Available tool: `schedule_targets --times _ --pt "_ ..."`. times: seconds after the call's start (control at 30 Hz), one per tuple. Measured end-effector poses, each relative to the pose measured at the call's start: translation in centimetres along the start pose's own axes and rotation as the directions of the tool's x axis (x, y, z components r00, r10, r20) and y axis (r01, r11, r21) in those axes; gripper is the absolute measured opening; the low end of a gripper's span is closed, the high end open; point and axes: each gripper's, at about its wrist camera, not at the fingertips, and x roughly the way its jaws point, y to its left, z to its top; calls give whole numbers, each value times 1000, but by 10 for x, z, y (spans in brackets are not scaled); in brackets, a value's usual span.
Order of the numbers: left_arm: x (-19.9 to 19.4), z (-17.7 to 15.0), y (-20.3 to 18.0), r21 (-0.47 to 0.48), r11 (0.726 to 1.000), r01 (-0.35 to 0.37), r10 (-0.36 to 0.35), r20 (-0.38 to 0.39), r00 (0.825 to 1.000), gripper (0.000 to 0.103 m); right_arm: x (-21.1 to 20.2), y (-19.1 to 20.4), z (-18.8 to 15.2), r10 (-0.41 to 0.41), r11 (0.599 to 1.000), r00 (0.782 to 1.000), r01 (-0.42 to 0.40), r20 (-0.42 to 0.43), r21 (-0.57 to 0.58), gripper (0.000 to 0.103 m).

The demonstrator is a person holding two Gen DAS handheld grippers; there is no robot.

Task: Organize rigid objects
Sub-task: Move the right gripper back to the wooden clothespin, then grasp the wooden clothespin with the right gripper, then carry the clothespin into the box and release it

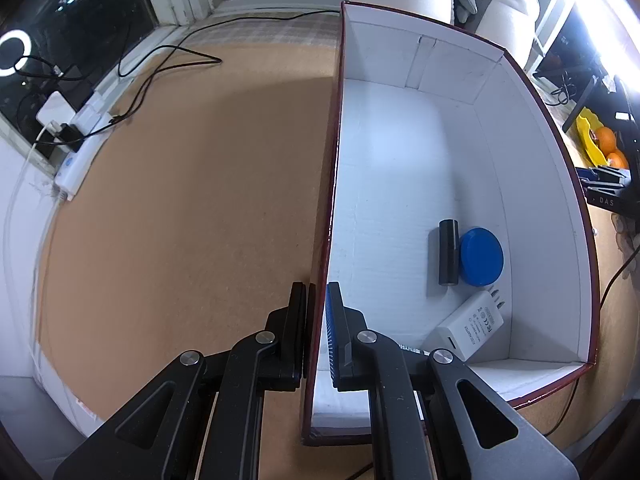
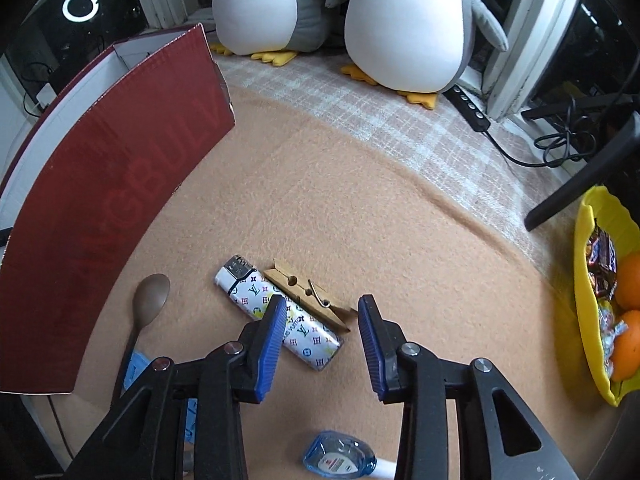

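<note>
Pinching the box wall [image 1: 334,128], left fingers [image 1: 298,320]; right fingers [image 2: 276,320] spread.

1. My left gripper [image 1: 318,312] straddles the box wall [image 1: 326,240]; the box's far floor is open.
2. Black cylinder [image 1: 448,252], blue disc [image 1: 480,256] and charger [image 1: 468,328] crowd its near-right corner.
3. Lighter [image 2: 280,316] and clothespin [image 2: 312,296] touch, leaving no gap between them for my right gripper [image 2: 322,320].

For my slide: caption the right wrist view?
Open right claw hovers over patterned lighter and wooden clothespin beside dark red box.
</note>
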Motion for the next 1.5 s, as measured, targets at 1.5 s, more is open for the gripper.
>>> schedule_targets --times 1.5 --pt "-1 2 1 -8 1000 16 -16 23 1000 8 -29 -7 1 38 990 996 -48 77 130 11"
